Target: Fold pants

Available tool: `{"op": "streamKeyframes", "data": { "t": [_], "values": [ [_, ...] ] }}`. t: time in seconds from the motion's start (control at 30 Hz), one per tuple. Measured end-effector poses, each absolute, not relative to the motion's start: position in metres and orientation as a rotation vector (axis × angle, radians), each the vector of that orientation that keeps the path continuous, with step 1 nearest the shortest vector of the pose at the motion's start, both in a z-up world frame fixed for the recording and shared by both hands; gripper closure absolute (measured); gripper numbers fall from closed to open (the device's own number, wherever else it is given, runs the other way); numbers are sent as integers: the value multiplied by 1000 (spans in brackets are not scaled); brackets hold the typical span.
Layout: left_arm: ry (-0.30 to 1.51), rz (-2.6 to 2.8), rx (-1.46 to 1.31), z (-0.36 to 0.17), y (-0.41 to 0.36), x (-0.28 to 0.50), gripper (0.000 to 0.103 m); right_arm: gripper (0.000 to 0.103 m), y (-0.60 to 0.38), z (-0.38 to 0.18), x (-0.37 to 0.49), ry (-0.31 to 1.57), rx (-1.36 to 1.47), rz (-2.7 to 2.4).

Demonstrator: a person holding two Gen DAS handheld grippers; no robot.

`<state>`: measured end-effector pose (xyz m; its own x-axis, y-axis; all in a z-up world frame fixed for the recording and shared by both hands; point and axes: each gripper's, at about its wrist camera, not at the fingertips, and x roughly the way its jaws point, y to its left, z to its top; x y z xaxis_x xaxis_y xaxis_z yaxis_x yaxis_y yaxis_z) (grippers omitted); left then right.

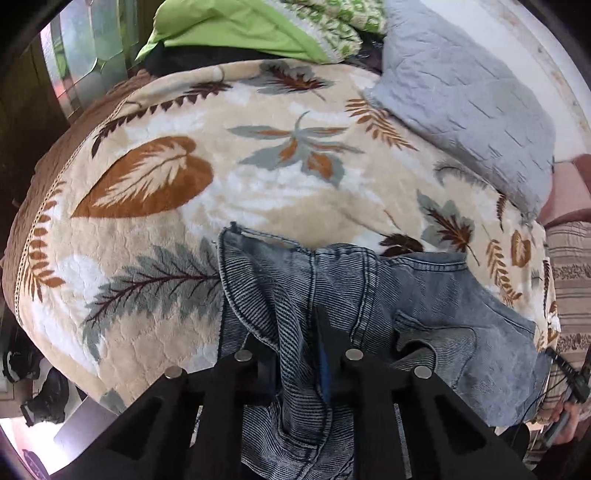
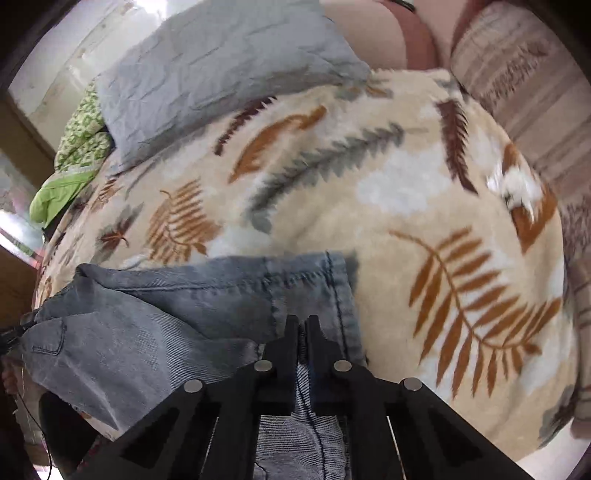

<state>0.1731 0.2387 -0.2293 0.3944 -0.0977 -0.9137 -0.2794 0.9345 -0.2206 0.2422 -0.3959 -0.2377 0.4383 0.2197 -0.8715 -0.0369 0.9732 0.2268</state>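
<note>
The pants are light blue washed jeans [image 1: 369,288] lying bunched at the near edge of a leaf-patterned blanket [image 1: 221,177]. My left gripper [image 1: 295,332] is shut on a fold of the jeans, denim bulging between its black fingers. In the right wrist view the jeans [image 2: 166,314] spread left from my right gripper [image 2: 303,325], which is shut on the denim near a stitched hem. Both grippers hold the cloth a little above the blanket [image 2: 369,192].
A grey-blue quilted pillow [image 1: 461,92] lies at the back of the bed, also in the right wrist view [image 2: 221,62]. Green bedding [image 1: 240,29] is piled behind. A striped cloth [image 2: 524,74] lies along the right side. The person's hand [image 1: 565,424] shows at right.
</note>
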Motion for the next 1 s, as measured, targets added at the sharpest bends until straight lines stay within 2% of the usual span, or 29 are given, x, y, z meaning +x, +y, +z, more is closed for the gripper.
{"op": "streamKeyframes", "data": {
  "t": [0.3, 0.47, 0.57, 0.63, 0.67, 0.7, 0.73, 0.77, 0.8, 0.9, 0.93, 1.0],
  "values": [
    [1076, 127, -424, -216, 240, 160, 86, 101, -406, -203, 270, 972, 221, 140],
    [1135, 135, -381, -233, 236, 152, 86, 100, -413, -230, 278, 1090, 380, 253],
    [1168, 130, -425, -243, 243, 151, 85, 100, -423, -237, 268, 1060, 472, 298],
    [1184, 135, -430, -246, 243, 152, 85, 95, -442, -233, 245, 958, 552, 288],
    [1186, 134, -423, -245, 241, 153, 85, 89, -444, -232, 238, 946, 551, 280],
    [1186, 134, -415, -245, 239, 153, 83, 63, -444, -234, 232, 966, 535, 262],
    [1193, 134, -409, -245, 238, 154, 77, 10, -444, -237, 228, 1000, 525, 237],
    [1204, 136, -408, -246, 237, 155, 73, 5, -444, -242, 223, 1022, 524, 214],
    [1209, 137, -411, -247, 236, 156, 67, 4, -445, -246, 220, 1033, 523, 220],
    [1207, 149, -391, -247, 233, 155, 67, 9, -440, -254, 215, 1068, 449, 202],
    [1203, 156, -383, -247, 232, 154, 67, 20, -436, -256, 215, 1073, 422, 208],
    [1187, 161, -372, -244, 230, 154, 72, 32, -428, -263, 220, 1116, 367, 195]
  ]
}}
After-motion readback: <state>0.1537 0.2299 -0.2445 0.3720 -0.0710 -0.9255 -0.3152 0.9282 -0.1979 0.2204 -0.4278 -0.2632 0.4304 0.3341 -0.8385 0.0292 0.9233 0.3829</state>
